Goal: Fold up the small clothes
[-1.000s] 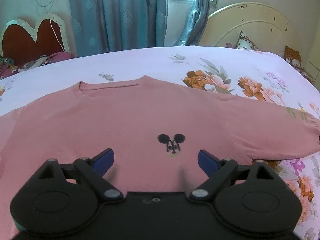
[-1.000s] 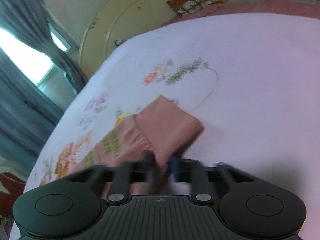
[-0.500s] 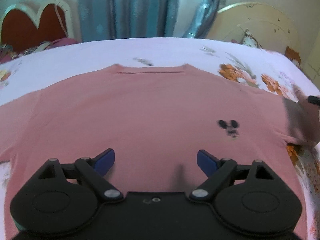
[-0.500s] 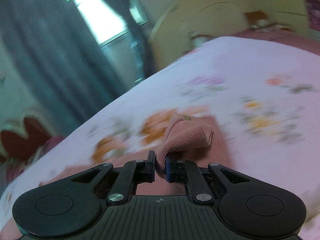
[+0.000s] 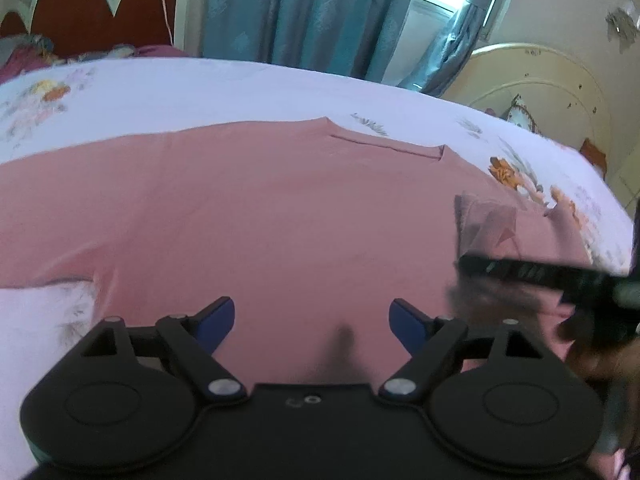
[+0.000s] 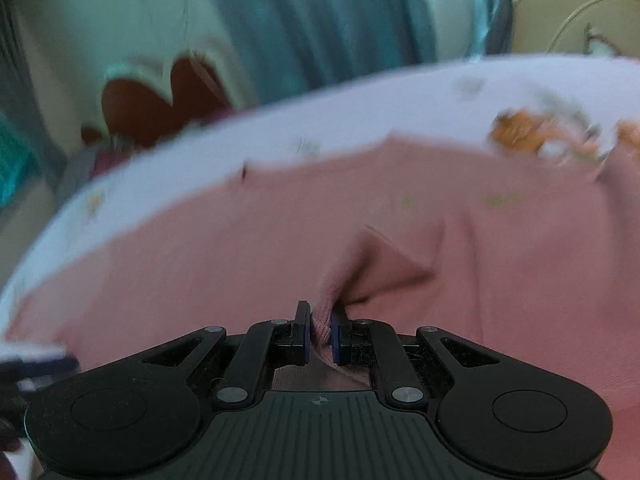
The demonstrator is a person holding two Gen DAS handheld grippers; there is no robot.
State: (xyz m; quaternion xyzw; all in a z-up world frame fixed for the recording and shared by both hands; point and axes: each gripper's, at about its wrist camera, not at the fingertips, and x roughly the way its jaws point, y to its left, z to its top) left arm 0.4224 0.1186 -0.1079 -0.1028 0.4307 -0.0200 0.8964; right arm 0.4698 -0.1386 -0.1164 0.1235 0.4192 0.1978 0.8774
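Note:
A pink long-sleeved top (image 5: pixel 256 216) lies spread flat on the bed, neckline away from me. My left gripper (image 5: pixel 311 322) hovers over its lower middle; its jaws stand wide and are closing, with only flat cloth below them and nothing pinched. My right gripper (image 6: pixel 320 332) is shut on the cuff of the pink sleeve (image 6: pixel 384 268), which is lifted and carried in over the body of the pink top (image 6: pixel 208 260). In the left wrist view the right gripper (image 5: pixel 464 262) shows blurred at the right edge with the folded sleeve (image 5: pixel 496 228) above it.
The bed sheet (image 5: pixel 240 92) is white with orange flowers. A red heart-shaped headboard (image 5: pixel 104 12) and teal curtains (image 5: pixel 312 12) stand behind the bed. A cream round headboard (image 5: pixel 552 92) is at the right. A hand (image 5: pixel 600 360) holds the right gripper.
The right gripper has swung the sleeve cuff from the bare sheet at the right in over the top's body. The left gripper has slid left along the top; the mouse print is now out of sight.

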